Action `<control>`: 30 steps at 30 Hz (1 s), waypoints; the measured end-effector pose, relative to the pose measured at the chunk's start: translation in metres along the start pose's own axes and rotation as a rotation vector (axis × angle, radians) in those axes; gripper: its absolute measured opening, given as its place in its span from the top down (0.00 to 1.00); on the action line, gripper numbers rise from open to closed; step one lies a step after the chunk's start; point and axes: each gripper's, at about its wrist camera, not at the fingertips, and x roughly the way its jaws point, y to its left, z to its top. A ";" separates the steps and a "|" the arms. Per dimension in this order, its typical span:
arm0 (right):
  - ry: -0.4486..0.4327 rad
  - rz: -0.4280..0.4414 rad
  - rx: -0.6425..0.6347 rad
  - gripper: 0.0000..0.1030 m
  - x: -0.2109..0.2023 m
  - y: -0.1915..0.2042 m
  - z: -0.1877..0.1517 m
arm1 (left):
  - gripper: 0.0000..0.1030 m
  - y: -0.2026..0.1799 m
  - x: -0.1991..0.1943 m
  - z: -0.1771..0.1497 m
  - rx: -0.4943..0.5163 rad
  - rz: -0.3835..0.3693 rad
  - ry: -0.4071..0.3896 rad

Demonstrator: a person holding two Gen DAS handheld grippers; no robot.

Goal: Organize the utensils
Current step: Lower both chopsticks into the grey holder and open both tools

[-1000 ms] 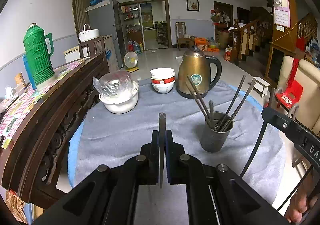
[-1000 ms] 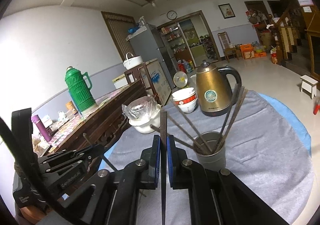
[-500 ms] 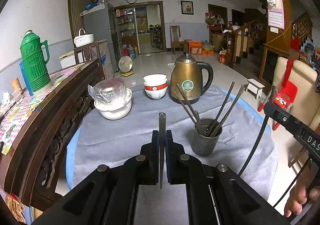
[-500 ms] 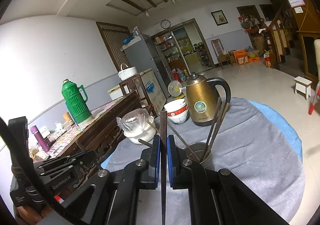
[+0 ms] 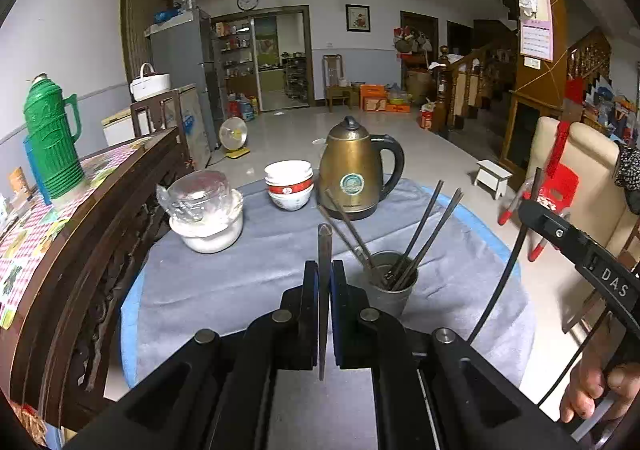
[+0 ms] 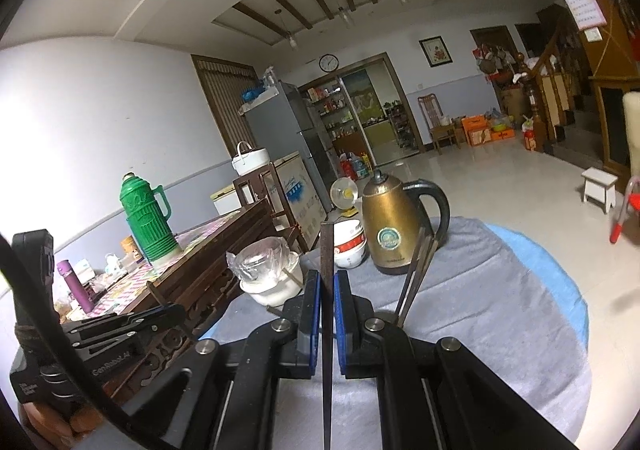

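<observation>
My left gripper (image 5: pixel 324 270) is shut on a dark chopstick (image 5: pixel 324 242) that stands upright between its blue pads. Just right of it, on the table, a grey metal cup (image 5: pixel 390 288) holds several dark chopsticks (image 5: pixel 424 234) that lean outward. My right gripper (image 6: pixel 327 278) is shut on a second dark chopstick (image 6: pixel 327 246), also upright. In the right wrist view the cup is almost hidden behind the fingers; only its leaning chopsticks (image 6: pixel 416 278) show. Both grippers hover over the near part of the round table, above the cup and apart from it.
A grey cloth (image 5: pixel 240 282) covers the round table. At its far side stand a brass kettle (image 5: pixel 354 170), stacked bowls (image 5: pixel 289 184) and a white bowl with a wrapped glass (image 5: pixel 206 206). A dark wooden sideboard (image 5: pixel 100 218) with a green thermos (image 5: pixel 50 138) runs along the left.
Both grippers have risen and drawn back from the cup, each still holding its chopstick. The cup looks smaller in the left view and has dropped behind the fingers in the right view.
</observation>
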 end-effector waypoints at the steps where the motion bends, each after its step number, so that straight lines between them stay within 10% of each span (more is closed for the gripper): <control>1: -0.004 -0.002 -0.009 0.93 0.000 0.000 0.003 | 0.95 0.000 0.000 0.003 -0.004 -0.012 0.003; 30: -0.234 -0.157 -0.058 0.93 0.078 -0.021 0.067 | 0.95 -0.032 0.049 0.094 -0.097 -0.123 -0.181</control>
